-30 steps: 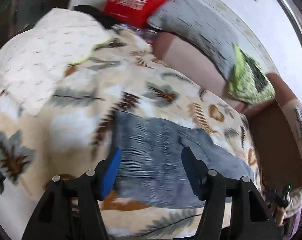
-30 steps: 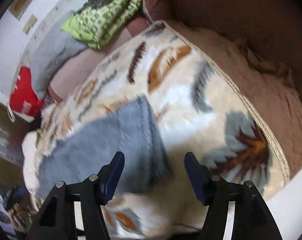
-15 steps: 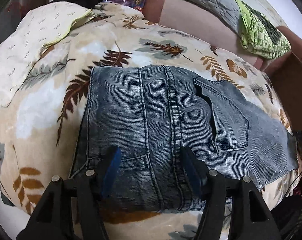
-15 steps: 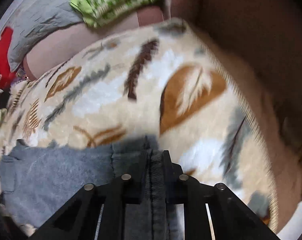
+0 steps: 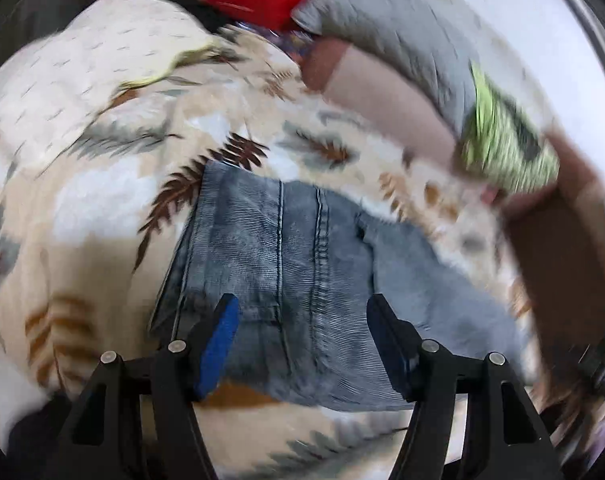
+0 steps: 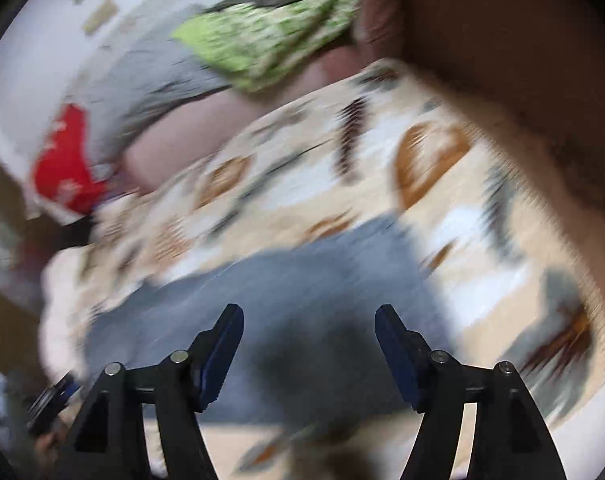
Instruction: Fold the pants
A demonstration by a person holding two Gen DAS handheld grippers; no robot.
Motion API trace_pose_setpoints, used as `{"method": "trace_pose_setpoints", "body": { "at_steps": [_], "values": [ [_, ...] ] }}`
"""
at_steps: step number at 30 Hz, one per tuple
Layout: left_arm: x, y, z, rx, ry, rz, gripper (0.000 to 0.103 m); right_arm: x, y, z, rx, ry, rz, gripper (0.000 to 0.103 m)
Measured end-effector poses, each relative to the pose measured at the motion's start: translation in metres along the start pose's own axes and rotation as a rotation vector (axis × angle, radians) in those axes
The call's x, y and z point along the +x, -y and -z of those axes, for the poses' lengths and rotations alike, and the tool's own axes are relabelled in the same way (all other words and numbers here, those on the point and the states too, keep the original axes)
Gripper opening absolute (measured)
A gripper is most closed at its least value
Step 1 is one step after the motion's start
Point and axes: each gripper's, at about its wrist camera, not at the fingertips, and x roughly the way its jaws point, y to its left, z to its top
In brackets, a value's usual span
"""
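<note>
While the pants [image 5: 302, 280] are lying folded on the leaf blanket [image 5: 102, 220] just ahead of both tools, I am keeping my left tool [image 5: 302, 332] wide and empty; my right tool [image 6: 308, 344] has just been opening, holding nothing. Next, I should be pinching one edge gently.

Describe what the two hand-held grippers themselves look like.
Both look alike. The left hand-held gripper and the right hand-held gripper each have two black angular plastic fingers with triangular cut-outs, silver round pins at the joints, and blue pads on the inner fingertip faces. No cables, markings or sleeves show.
</note>
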Motion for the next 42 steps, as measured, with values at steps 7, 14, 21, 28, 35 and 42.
{"method": "trace_pose_setpoints", "body": {
  "at_steps": [7,14,21,28,35,42],
  "values": [
    [0.002,-0.036,0.021,-0.294,-0.044,0.027,0.067,0.045,0.004,0.053,0.116,-0.148,-0.072,0.072],
    [0.019,-0.037,0.015,-0.328,-0.05,-0.043,0.015,0.025,0.018,0.065,0.187,-0.134,-0.135,0.072],
    [0.016,-0.038,0.001,-0.319,-0.014,-0.049,0.003,0.005,0.075,0.078,0.441,-0.128,-0.151,0.072],
    [-0.003,-0.023,-0.019,-0.187,0.098,-0.11,0.003,0.012,0.105,0.067,0.541,-0.113,-0.066,0.072],
    [0.027,-0.048,0.002,-0.198,-0.031,-0.183,0.028,0.018,0.097,0.044,0.429,-0.093,0.04,0.019],
    [-0.016,-0.031,0.006,-0.155,0.1,-0.226,0.048,0.002,0.055,0.01,0.187,-0.031,0.181,0.015]
  ]
}}
